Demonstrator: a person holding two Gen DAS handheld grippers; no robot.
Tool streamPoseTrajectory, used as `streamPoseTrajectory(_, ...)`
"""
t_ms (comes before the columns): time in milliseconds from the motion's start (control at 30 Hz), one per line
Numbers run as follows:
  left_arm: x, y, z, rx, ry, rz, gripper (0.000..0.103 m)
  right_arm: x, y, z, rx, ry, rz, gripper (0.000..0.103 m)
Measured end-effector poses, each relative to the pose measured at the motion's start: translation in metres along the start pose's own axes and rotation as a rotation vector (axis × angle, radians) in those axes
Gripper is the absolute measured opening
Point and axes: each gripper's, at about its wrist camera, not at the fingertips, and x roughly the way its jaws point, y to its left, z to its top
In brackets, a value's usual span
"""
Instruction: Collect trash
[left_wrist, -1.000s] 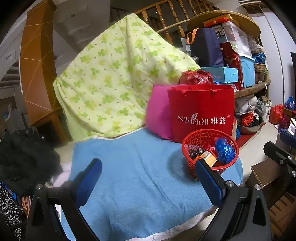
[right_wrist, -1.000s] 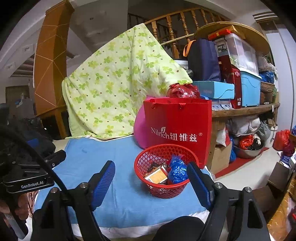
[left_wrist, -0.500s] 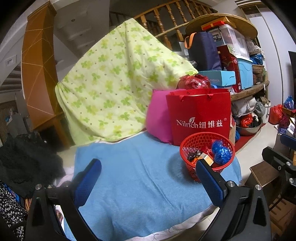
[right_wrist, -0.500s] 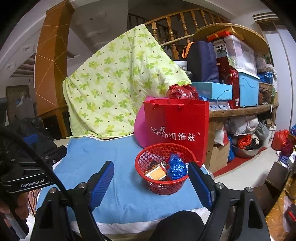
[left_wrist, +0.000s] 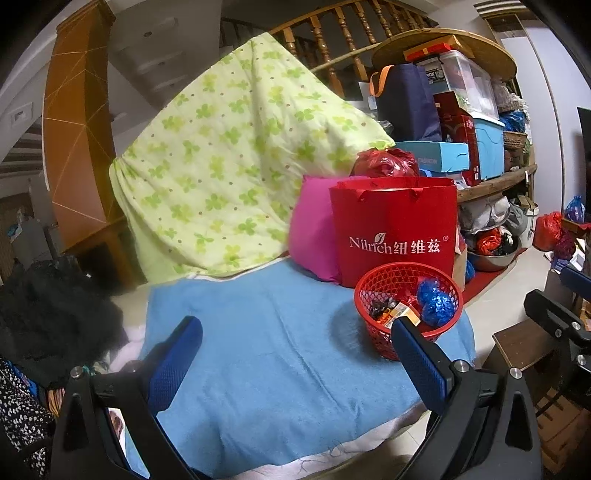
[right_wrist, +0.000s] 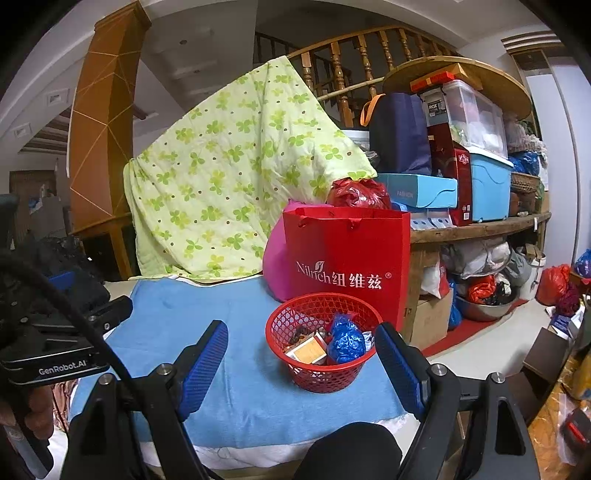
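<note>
Red plastic mesh formed the round basket (right_wrist: 320, 341), seen at centre frame on a blue terry towel (right_wrist: 236, 369), with crinkled blue foil (right_wrist: 345, 338) and a small carton inside. Both the left gripper (left_wrist: 295, 347) and right gripper (right_wrist: 301, 352) were held spread, empty, level above the towel.

A wooden stair railing (right_wrist: 354, 74) curves across the back under a white ceiling, with an orange-brown pillar (right_wrist: 107, 122) on the left. A green clover-print quilt (right_wrist: 236, 177) hangs in front of the railing, above a surface spread with a blue towel (left_wrist: 266, 332). To the right, wooden shelves (right_wrist: 480, 229) are crowded with boxes, bins and bags, and more bags sit on the pale floor (right_wrist: 491, 343).
</note>
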Motion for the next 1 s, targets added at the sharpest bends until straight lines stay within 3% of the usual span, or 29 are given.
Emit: streamPoseTrajectory(1000,-0.0028,0.0042,0.0018,0.002,0.001,-0.010,0.102,-0.0047,-0.0042,0.0048,0.006,-0.004,-0.013,0.084)
